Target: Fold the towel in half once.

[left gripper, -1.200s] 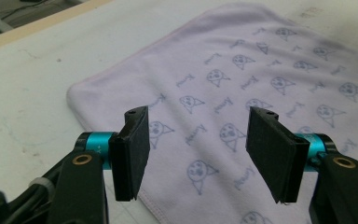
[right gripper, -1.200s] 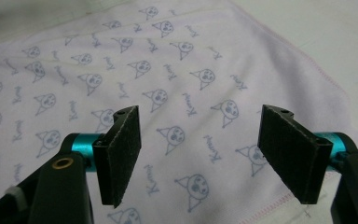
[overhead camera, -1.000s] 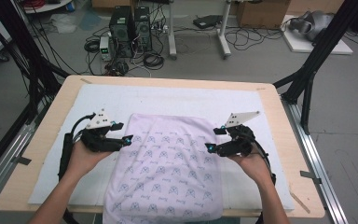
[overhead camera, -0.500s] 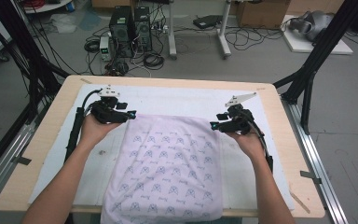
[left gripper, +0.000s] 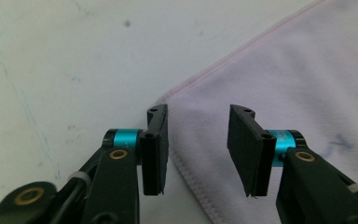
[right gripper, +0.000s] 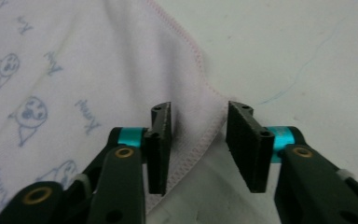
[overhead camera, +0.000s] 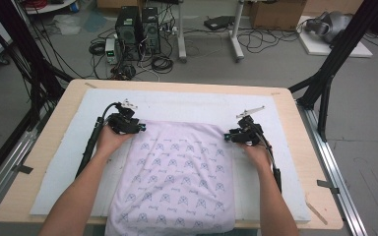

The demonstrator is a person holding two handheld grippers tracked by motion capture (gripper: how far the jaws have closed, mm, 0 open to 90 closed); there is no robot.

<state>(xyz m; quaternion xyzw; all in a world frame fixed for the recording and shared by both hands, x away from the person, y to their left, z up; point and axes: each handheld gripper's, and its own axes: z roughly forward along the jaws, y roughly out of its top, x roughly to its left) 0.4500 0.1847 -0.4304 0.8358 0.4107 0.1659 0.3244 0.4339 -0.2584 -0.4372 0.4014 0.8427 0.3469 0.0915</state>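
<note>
Grey concrete floor surrounds the work area, with black computer towers (overhead camera: 137,27) and tangled cables behind a light wooden table (overhead camera: 59,113) that carries a white foam mat (overhead camera: 187,104). On the mat lies a pale lilac cloth printed with small blue cat faces and script (overhead camera: 177,179); it spreads from the middle of the mat toward the person's side, and its near edge hangs over the front of the table.

In the high view the left gripper (overhead camera: 141,128) sits at the cloth's far left corner, held in the person's left hand (overhead camera: 109,140), with its black cable running back along the forearm. Seen from the left gripper view, its jaws stand wide apart with nothing between them; the cloth's stitched, pink-edged corner lies just under the gap, and the cloth reaches away to the right while bare mat fills the left.

The right gripper (overhead camera: 226,137) sits at the cloth's far right corner, held in the person's right hand (overhead camera: 256,152). Seen from the right gripper view, its jaws are likewise spread wide and grasp nothing; the hemmed corner passes beneath the gap, printed fabric to the left, bare mat with a faint blue pen line to the right.

Whether either gripper's jaw tips touch the cloth cannot be told.
</note>
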